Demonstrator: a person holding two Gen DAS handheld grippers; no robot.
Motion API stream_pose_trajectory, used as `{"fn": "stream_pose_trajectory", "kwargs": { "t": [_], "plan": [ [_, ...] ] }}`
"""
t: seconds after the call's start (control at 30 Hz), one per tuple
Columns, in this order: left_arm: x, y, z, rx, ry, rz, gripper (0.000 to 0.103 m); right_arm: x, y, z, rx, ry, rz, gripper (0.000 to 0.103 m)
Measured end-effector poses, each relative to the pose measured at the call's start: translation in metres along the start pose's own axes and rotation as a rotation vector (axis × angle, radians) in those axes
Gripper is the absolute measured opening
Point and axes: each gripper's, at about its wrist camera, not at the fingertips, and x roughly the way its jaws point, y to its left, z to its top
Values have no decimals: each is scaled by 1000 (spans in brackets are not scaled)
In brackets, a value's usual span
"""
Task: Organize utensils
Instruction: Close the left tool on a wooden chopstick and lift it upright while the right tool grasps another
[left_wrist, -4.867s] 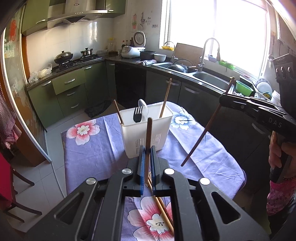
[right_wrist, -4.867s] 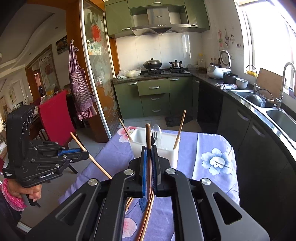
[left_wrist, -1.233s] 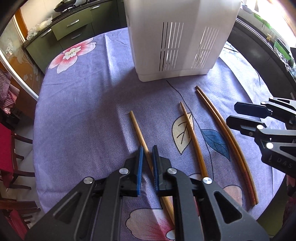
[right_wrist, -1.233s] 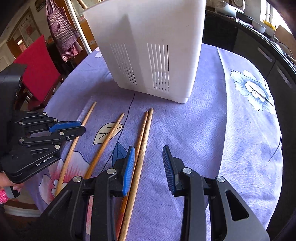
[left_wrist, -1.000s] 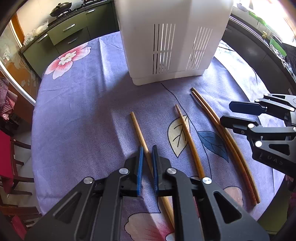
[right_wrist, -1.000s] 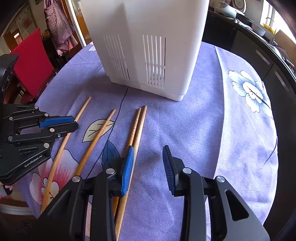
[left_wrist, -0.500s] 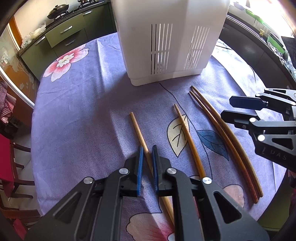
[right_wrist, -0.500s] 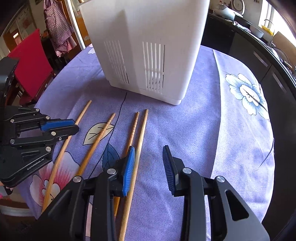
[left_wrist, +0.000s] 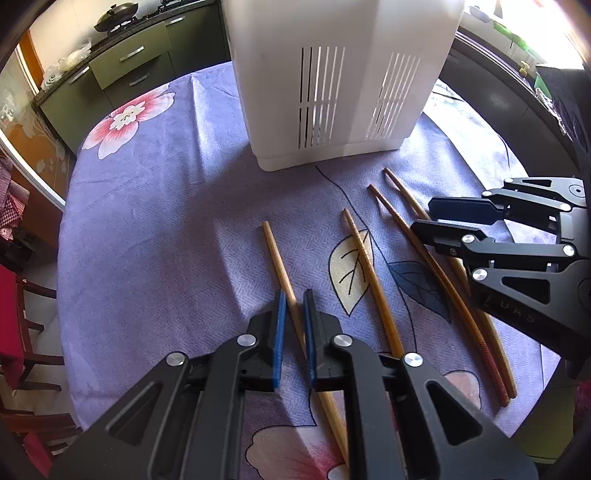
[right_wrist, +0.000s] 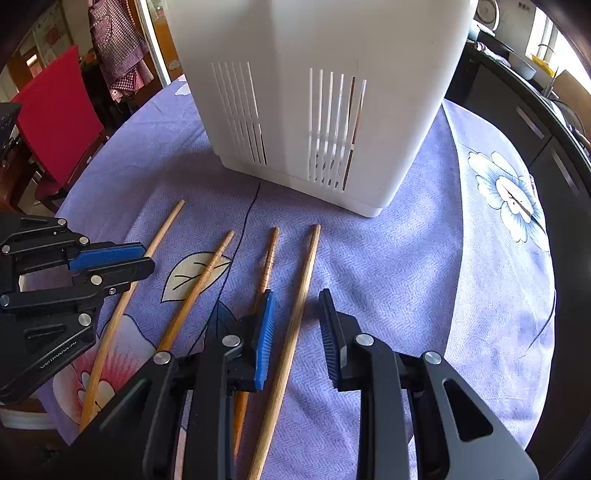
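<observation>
Several wooden chopsticks lie side by side on the purple flowered tablecloth (left_wrist: 147, 221) in front of a white slotted utensil holder (left_wrist: 332, 74), which also shows in the right wrist view (right_wrist: 314, 92). My left gripper (left_wrist: 293, 299) has its jaws narrowly apart around the leftmost chopstick (left_wrist: 275, 251), low over the cloth; I cannot tell whether the pads touch it. My right gripper (right_wrist: 295, 299) is open and straddles the rightmost chopstick (right_wrist: 306, 266). Its left finger lies over the neighbouring ridged chopstick (right_wrist: 267, 258). Each gripper shows in the other's view: left (right_wrist: 140, 258), right (left_wrist: 424, 214).
The round table's edge (right_wrist: 554, 295) curves close on the right, with dark kitchen cabinets (right_wrist: 535, 122) beyond. A red chair (right_wrist: 55, 110) stands at the left. Green drawers and a stove (left_wrist: 122, 62) are at the back.
Both grippers went from holding chopsticks up near the holder to low over the cloth. In the last second the right gripper shifted left so its jaws straddle the rightmost chopstick.
</observation>
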Motion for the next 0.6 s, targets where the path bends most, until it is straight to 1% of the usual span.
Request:
{"fn": "stream_pose_trajectory", "kwargs": {
  "t": [0.03, 0.07, 0.13, 0.23, 0.4, 0.5, 0.6],
  "plan": [
    [0, 0, 0, -7, 4, -12, 9, 0, -1, 1, 3, 0, -5, 18],
    [0, 0, 1, -10, 9, -21, 9, 1, 0, 2, 3, -1, -6, 17],
    [1, -2, 2, -2, 14, -18, 9, 0, 1, 3, -3, -4, -5, 11],
    [2, -4, 3, 2, 21, -23, 9, 0, 7, 3, -18, -14, -23, 8],
    [2, 1, 5, -26, 31, -61, 7, -1, 2, 5, 16, -27, 5, 7],
    [0, 4, 4, -31, 29, -67, 6, -14, -5, 1, 31, -57, 18, 7],
    [-13, 4, 2, -26, -3, -71, 6, -35, -12, -2, 44, -101, 29, 7]
  ]
}}
